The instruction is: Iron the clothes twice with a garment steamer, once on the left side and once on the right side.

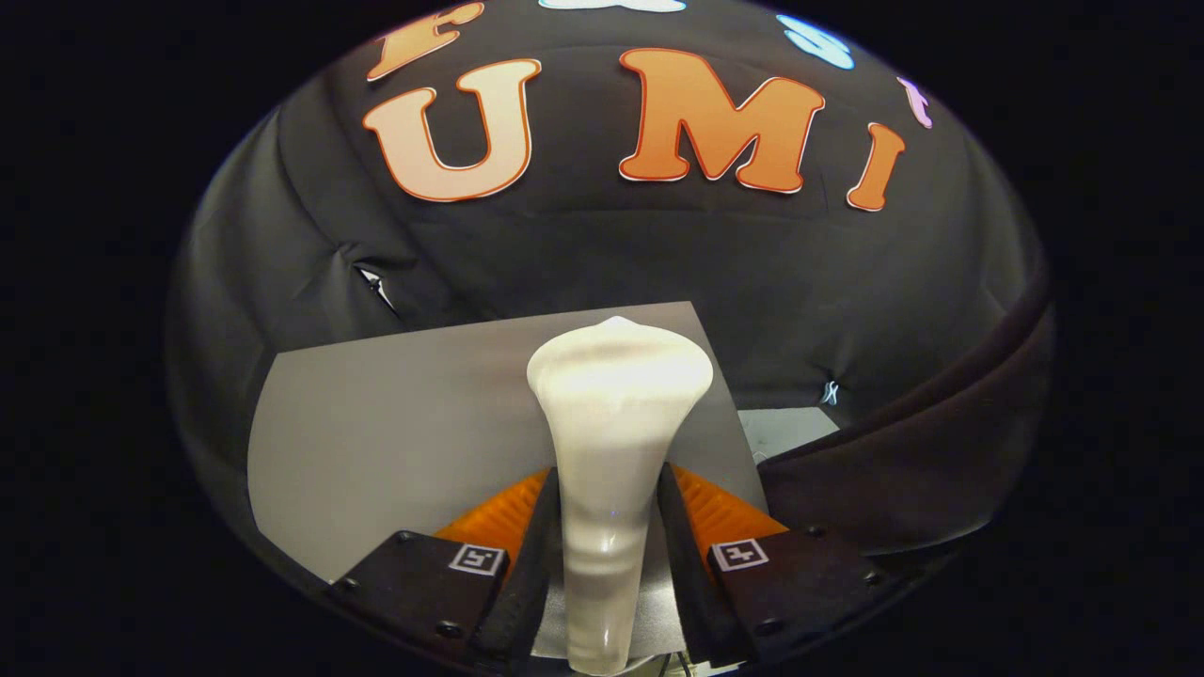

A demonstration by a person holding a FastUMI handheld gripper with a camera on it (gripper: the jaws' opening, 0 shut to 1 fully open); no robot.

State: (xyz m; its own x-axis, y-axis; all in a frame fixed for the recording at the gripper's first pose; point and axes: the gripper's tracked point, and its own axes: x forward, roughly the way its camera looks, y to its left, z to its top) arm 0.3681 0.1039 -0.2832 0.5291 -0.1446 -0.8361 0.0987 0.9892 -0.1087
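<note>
A white garment steamer stands upright between my fingers, its narrow handle squeezed by both and its wide head flaring out beyond the fingertips. My gripper is shut on that handle. Below and behind the steamer lies a flat grey surface. A dark brown garment drapes to the right of the fingers, its edge curving down past the grey surface.
Black cloth forms the booth's wall all around behind the grey surface. A small pale patch of tabletop shows between the grey surface and the dark garment.
</note>
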